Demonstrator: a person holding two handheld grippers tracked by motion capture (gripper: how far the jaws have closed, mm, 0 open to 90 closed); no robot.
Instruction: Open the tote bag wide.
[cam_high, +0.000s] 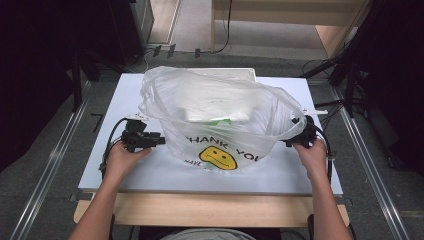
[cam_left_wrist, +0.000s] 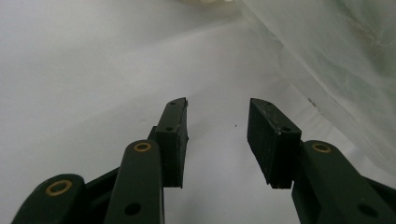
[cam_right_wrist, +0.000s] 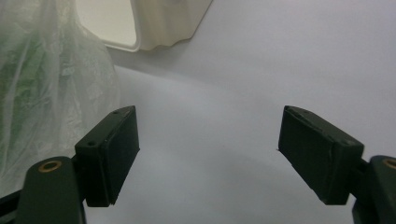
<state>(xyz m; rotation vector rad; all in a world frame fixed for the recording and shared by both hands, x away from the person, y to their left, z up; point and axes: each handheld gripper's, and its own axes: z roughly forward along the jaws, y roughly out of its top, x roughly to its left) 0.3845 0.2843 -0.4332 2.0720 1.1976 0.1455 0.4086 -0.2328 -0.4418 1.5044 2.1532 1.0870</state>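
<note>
Both forearms are extended from the near edge in the high view, each hand being wrapped around a gripper body from behind. The left gripper (cam_high: 159, 139) is held level and pointed toward the right one, and its jaws are seen parted with nothing between the pads (cam_left_wrist: 179, 140) in the left gripper view. The right gripper (cam_high: 295, 131) is held at the opposite side, angled inward, and its jaws are spread wide with nothing between them in the right gripper view.
</note>
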